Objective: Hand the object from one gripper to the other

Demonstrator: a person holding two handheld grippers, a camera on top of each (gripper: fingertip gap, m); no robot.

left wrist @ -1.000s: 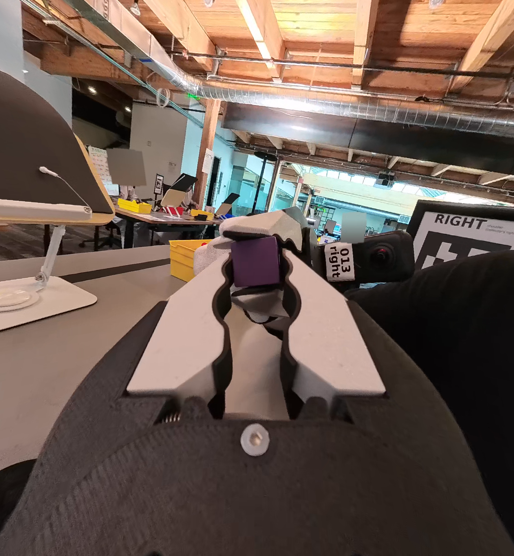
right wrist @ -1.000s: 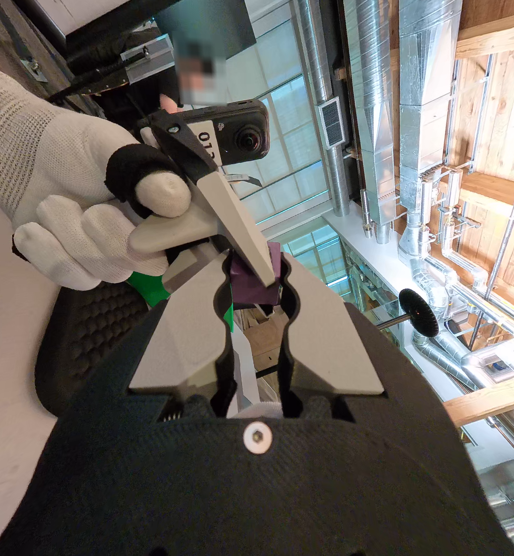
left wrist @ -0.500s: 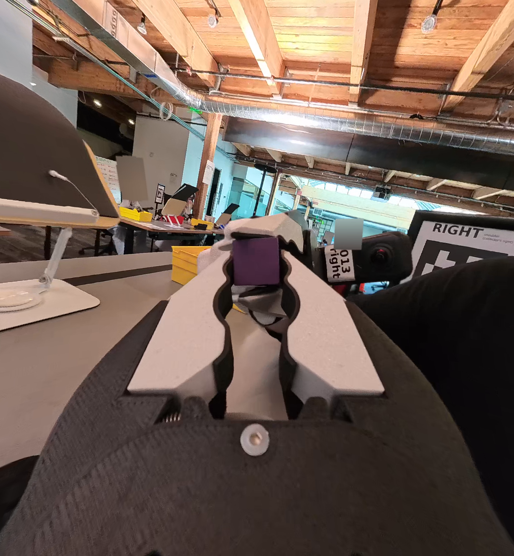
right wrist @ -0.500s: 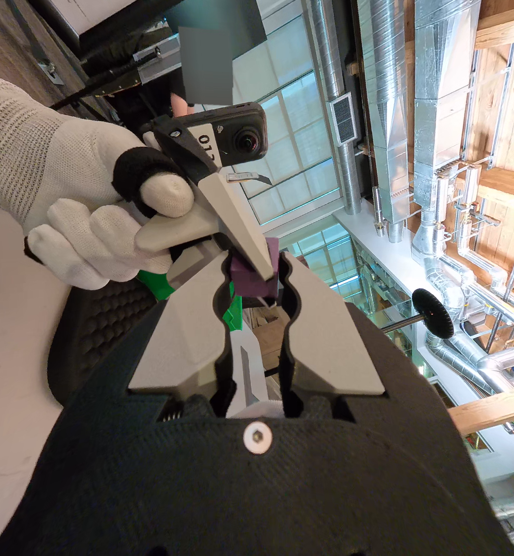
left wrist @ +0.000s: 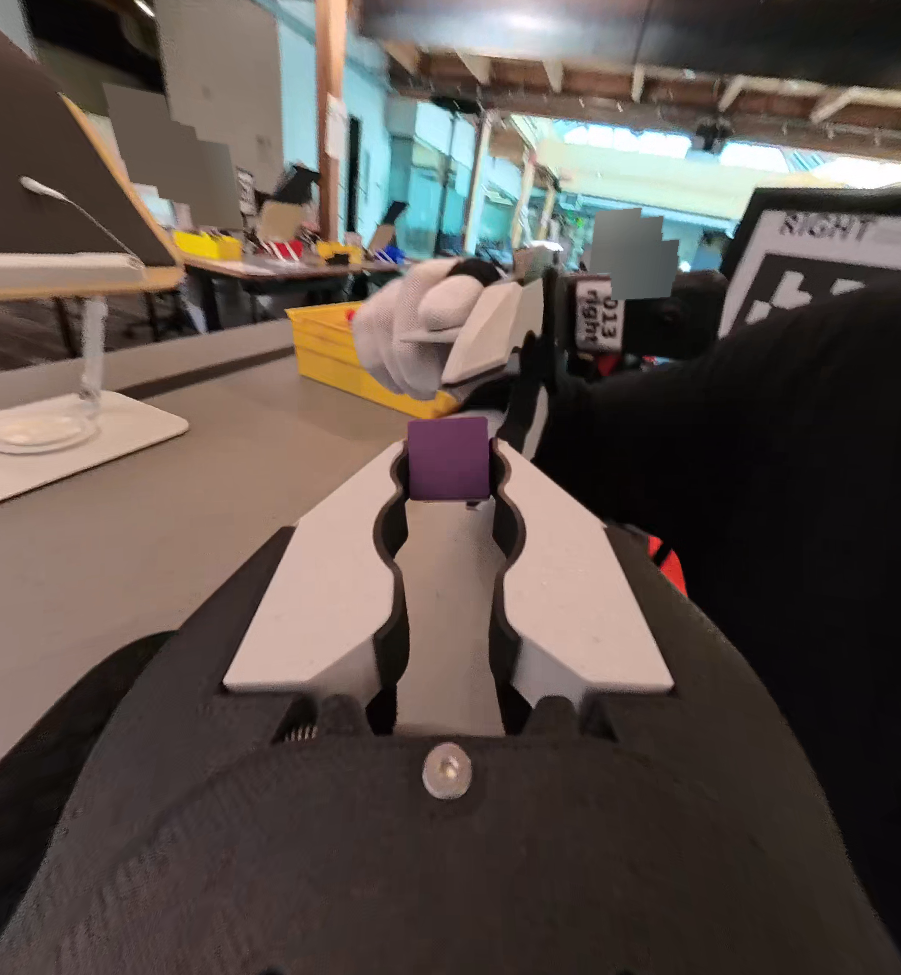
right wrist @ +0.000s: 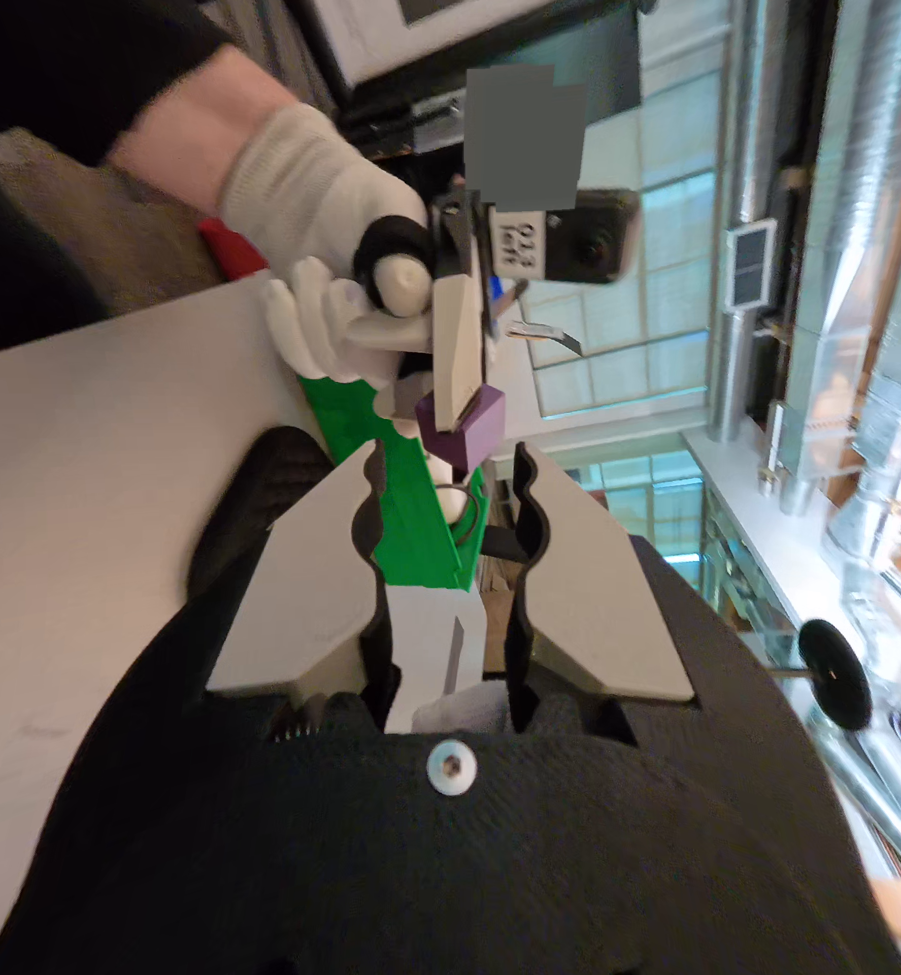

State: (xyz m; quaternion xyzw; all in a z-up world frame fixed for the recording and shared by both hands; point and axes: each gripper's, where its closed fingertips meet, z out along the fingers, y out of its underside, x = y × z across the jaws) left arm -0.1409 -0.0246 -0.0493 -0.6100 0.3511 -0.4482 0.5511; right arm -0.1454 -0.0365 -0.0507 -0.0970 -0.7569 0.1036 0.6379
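R gripper point(right wrist: 451, 464) has let go and backed off w/ tongs spread, purple cube point(left wrist: 448, 458) now pinched only by L gripper point(left wrist: 448, 464): handover basically done.

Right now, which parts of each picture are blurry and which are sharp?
Left wrist view: the left tongs and purple cube are sharp; the glove, yellow bin and ceiling are motion-smeared. Right wrist view: the right tongs are sharp, the cube fairly so; the ducts at the right edge are blurred and bent by the wide lens.
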